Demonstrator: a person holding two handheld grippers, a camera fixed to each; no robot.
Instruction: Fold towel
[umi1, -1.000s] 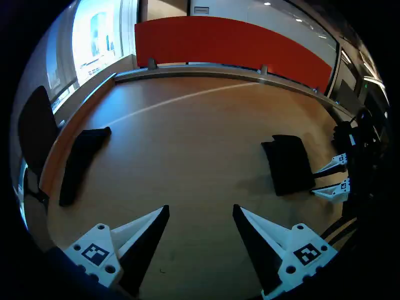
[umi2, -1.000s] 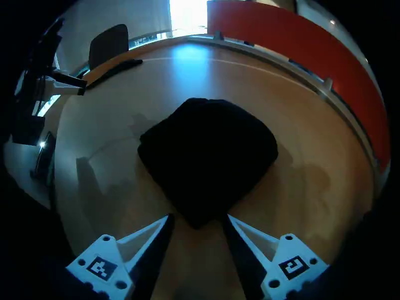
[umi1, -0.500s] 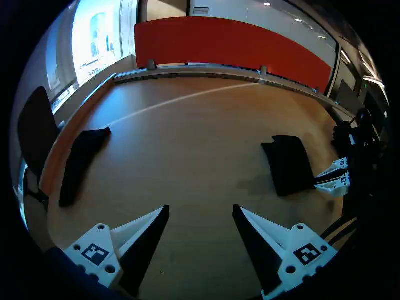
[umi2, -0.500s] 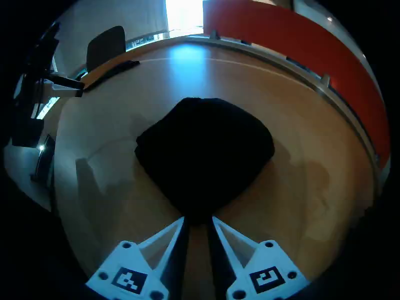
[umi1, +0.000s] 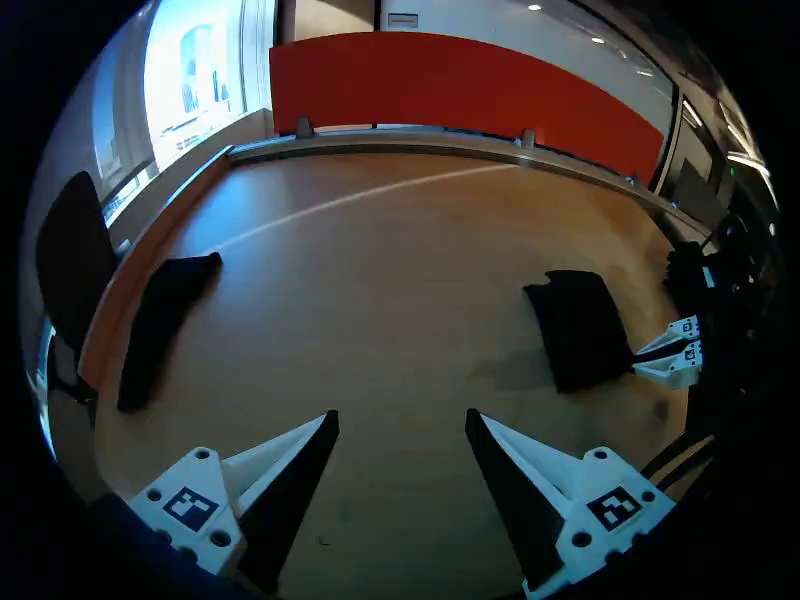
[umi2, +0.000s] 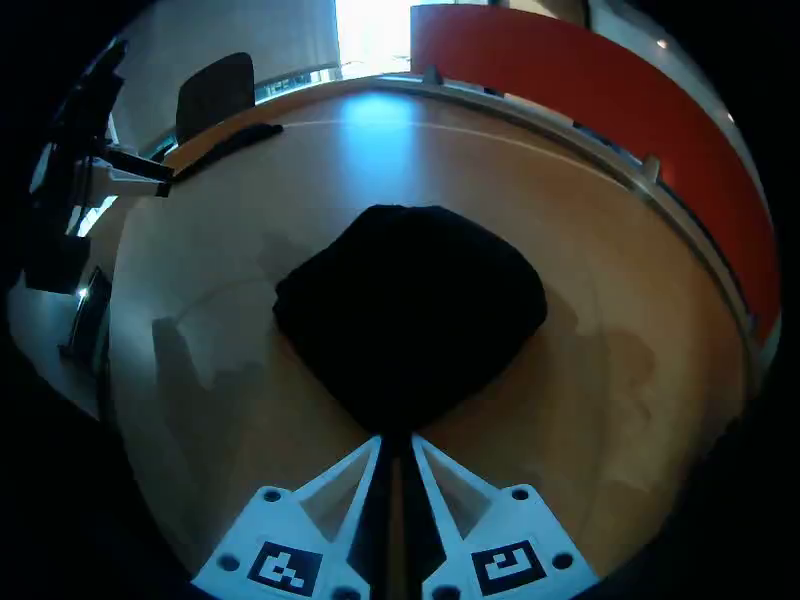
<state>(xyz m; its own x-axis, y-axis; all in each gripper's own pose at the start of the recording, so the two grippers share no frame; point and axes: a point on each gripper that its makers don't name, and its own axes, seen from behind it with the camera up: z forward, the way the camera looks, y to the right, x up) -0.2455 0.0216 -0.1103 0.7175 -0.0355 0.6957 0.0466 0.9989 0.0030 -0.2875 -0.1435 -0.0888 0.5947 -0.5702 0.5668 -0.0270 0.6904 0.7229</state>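
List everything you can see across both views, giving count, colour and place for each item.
table: one, light brown wood, beneath both cloths
folded towel: one, black, lying on the table
second cloth: one, dark, near the table's left edge in the left gripper view
partition: one, red, along the table's far edge
chair: one, black, beyond the left edge
window: one, bright, far left
left gripper: one, white, open above bare table
right gripper: one, white, shut on the towel's near corner
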